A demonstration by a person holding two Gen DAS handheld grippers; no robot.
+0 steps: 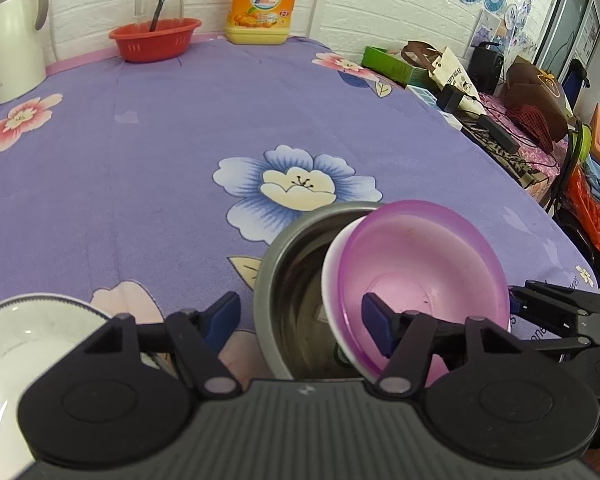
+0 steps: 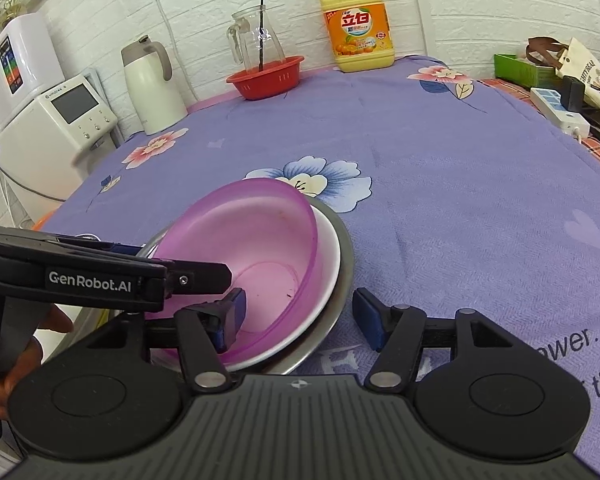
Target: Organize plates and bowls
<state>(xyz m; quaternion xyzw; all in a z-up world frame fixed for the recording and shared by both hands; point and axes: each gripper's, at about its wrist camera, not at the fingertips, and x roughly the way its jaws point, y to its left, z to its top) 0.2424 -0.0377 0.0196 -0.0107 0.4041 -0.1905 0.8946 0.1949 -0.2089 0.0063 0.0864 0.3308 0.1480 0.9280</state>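
Both grippers, left [image 1: 300,322] and right [image 2: 298,320], gaped released; tilted purple bowl [image 2: 240,248] could slide off the steel bowl [image 1: 288,280] at lower centre.

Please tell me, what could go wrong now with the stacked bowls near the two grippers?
1. The purple bowl and white bowl sit tilted in the steel bowl, so they might slide or tip if nudged.
2. The left gripper and right gripper, both open, straddle the same stack's rims and could collide.
3. The stack lies near the table's front edge.
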